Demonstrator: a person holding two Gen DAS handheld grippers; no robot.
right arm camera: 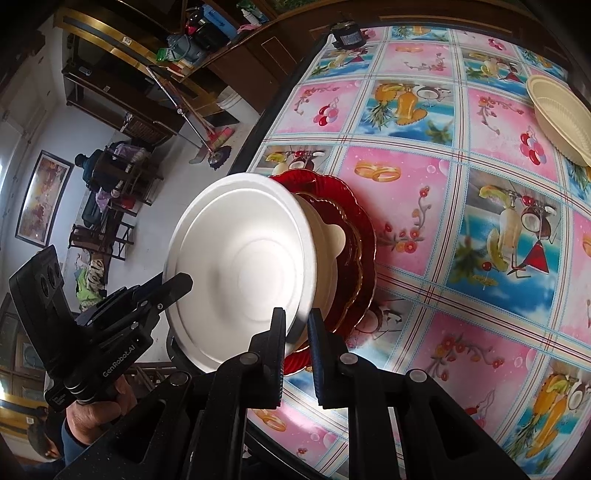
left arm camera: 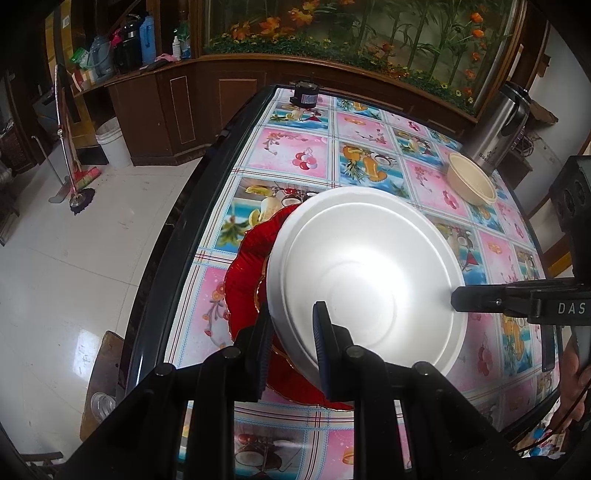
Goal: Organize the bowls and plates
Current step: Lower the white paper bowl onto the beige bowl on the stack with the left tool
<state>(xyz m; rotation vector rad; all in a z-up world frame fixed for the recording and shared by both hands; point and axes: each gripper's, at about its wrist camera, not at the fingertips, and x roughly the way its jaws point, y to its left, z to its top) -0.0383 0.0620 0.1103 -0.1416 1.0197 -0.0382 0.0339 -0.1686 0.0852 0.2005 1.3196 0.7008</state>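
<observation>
While both the left gripper [left arm camera: 291, 325] and right gripper [right arm camera: 297, 328] pinch the white bowl's [left arm camera: 365, 280] rim, lower it level onto the red plates [left arm camera: 247, 266].

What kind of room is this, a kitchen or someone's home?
Most likely a lived-in family dining or living room: a table under a fruit-print cloth, a big planted glass tank set in dark wood cabinets, and a broom standing on the tiled floor.
</observation>
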